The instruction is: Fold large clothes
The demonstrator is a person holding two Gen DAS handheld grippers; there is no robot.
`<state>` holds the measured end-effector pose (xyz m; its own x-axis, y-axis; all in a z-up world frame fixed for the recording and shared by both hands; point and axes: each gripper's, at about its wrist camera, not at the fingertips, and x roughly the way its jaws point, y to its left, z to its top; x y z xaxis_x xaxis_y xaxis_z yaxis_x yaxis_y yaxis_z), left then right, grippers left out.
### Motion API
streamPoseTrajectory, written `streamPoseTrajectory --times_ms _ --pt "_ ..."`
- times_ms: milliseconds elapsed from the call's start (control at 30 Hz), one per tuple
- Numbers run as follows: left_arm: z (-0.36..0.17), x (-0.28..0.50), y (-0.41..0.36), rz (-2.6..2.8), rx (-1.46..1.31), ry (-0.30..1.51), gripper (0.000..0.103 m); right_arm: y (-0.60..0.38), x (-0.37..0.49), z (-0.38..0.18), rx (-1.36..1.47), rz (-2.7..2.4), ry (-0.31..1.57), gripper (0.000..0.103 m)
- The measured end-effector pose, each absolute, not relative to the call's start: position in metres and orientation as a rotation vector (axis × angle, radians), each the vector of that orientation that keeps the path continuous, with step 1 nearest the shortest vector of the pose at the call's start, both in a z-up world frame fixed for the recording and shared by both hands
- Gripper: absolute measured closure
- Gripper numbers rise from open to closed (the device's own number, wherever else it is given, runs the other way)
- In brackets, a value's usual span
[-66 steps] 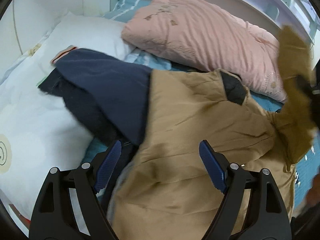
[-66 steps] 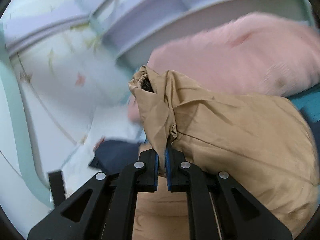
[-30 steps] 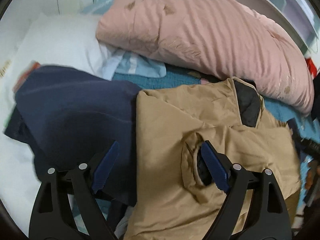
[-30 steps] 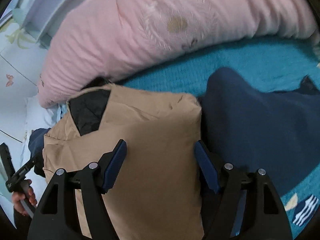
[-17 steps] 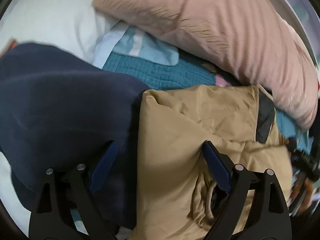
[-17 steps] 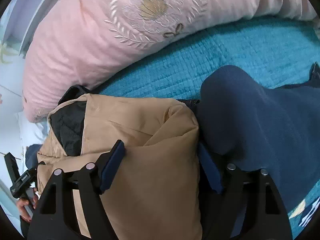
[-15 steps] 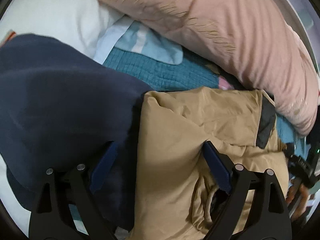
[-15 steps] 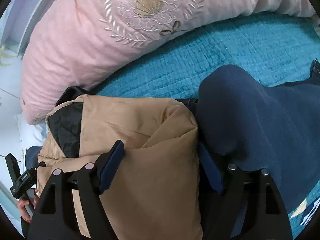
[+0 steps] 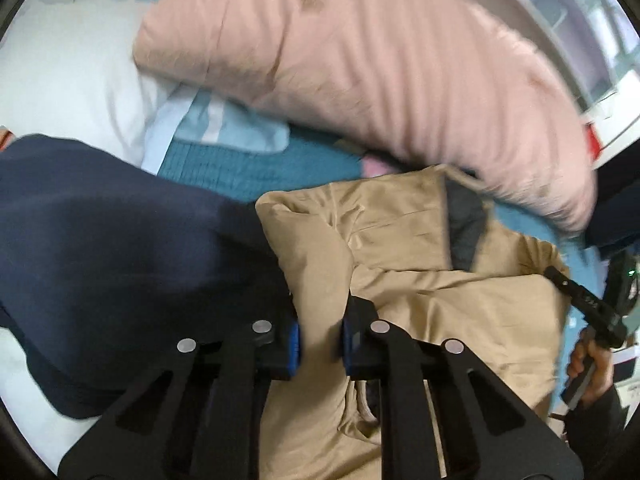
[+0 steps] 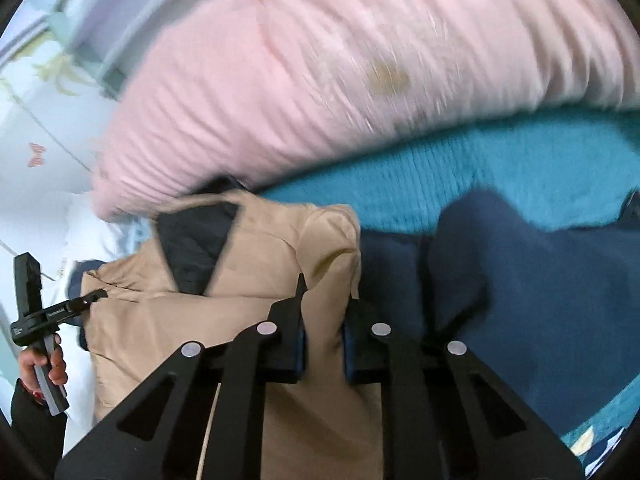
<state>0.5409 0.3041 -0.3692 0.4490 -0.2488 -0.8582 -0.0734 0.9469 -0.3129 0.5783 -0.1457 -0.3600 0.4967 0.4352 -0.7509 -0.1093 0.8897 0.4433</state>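
Observation:
A tan jacket (image 9: 460,312) with a dark quilted lining (image 9: 466,226) lies folded on the teal bedspread (image 9: 240,164). My left gripper (image 9: 320,344) is closing, and its blue pads pinch a ridge of tan cloth at the jacket's left edge. In the right wrist view the same jacket (image 10: 192,320) shows its dark lining (image 10: 196,248). My right gripper (image 10: 324,348) is closing too, its pads pressing on a fold at the jacket's right edge. Each view shows the other gripper's handle in a hand: right one (image 9: 592,320), left one (image 10: 36,320).
A dark navy garment (image 9: 120,272) lies beside the jacket on the left, and more navy cloth (image 10: 540,300) on the right. A big pink pillow (image 9: 360,60) lies behind, a white pillow (image 9: 68,76) at the far left. A pale headboard (image 10: 132,12) rises beyond.
Both grippers stood wide over the jacket's two side edges; now both have closed onto tan cloth. The right one has lifted a little, pulling its fold up.

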Motion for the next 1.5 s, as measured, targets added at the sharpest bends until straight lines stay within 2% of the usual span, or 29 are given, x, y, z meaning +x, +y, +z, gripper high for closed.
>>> streamPoseTrajectory --times_ms 233,433,667,867,933,1000,1067,1167,1333,1400,1500 --pt "-0.307 0.473 0.292 -0.122 -0.320 0.956 0.089 -0.155 0.508 -0.284 0.323 0.419 0.788 0.090" --pt "-0.285 0.392 0.289 -0.110 -0.326 0.886 0.089 -0.162 0.424 -0.243 0.256 0.468 0.691 0.090" --pt "-0.311 0.292 0.292 -0.101 -0.378 0.933 0.088 -0.170 0.331 -0.263 0.273 0.475 0.778 0.089" --pt "-0.357 0.235 0.287 -0.076 -0.401 1.047 0.081 -0.179 0.268 -0.302 0.259 0.434 0.935 0.082" --pt "-0.367 0.223 0.288 -0.061 -0.412 1.070 0.075 -0.183 0.253 -0.315 0.244 0.413 0.989 0.076" --pt "-0.374 0.211 0.290 -0.039 -0.427 1.095 0.065 -0.185 0.241 -0.323 0.229 0.389 1.036 0.064" --pt "-0.374 0.199 0.298 0.007 -0.434 1.098 0.045 -0.192 0.228 -0.323 0.220 0.356 1.061 0.053" --pt "-0.365 0.177 0.308 0.066 -0.443 1.080 0.027 -0.200 0.211 -0.315 0.194 0.343 1.060 0.045" --pt "-0.330 0.150 0.319 0.189 -0.386 1.004 0.026 -0.197 0.190 -0.284 0.117 0.352 1.023 0.043" --pt "-0.307 0.140 0.319 0.238 -0.386 0.924 0.026 -0.192 0.187 -0.269 0.142 0.376 0.977 0.038" --pt "-0.286 0.141 0.301 0.187 -0.352 0.860 0.024 -0.173 0.193 -0.251 0.162 0.430 0.945 0.038"
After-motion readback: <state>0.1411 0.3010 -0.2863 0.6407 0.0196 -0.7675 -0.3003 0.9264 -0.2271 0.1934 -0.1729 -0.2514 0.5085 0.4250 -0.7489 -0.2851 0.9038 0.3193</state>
